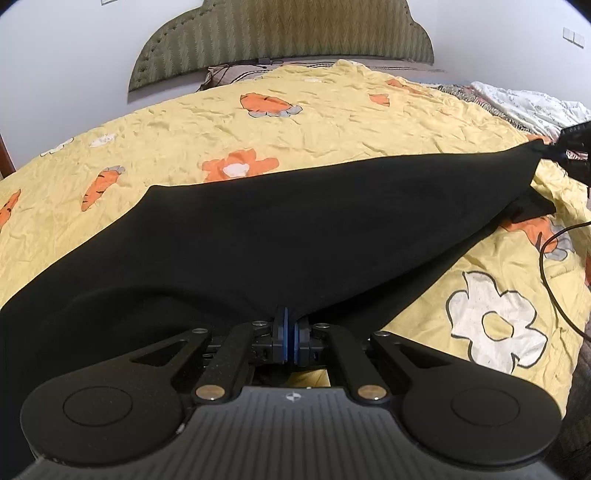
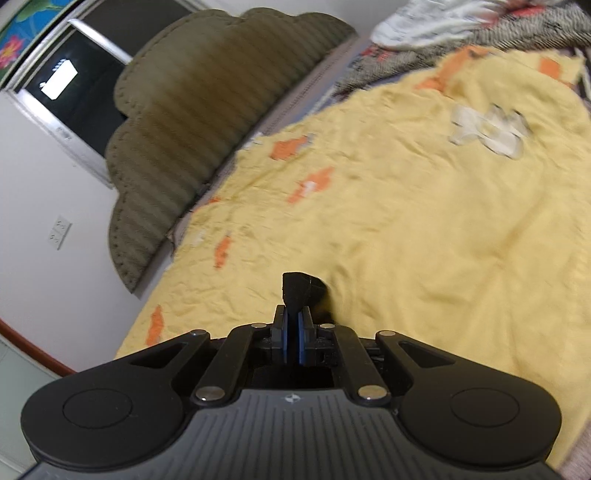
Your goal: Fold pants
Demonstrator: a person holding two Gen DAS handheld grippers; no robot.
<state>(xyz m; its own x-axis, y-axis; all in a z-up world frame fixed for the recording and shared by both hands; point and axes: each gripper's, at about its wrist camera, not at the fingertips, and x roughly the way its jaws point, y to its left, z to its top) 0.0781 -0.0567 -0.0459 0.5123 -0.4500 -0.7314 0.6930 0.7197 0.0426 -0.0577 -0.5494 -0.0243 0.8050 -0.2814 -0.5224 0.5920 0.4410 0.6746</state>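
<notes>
The black pants [image 1: 258,240] hang stretched above the yellow flowered bedspread [image 1: 295,122] in the left wrist view, from my left gripper up to the far right edge. My left gripper [image 1: 291,328] is shut on the near edge of the pants. My right gripper [image 1: 570,147] shows at the right edge of that view, holding the far corner. In the right wrist view my right gripper [image 2: 294,328] is shut on a small tuft of the black pants [image 2: 301,290], lifted over the bedspread [image 2: 424,240]. The rest of the pants is hidden there.
A green padded headboard [image 1: 280,33] stands against the white wall. White and patterned bedding [image 1: 528,107] lies at the bed's far right. A black cable [image 1: 554,266] trails over the right side of the bed. A dark window [image 2: 74,92] is beside the headboard.
</notes>
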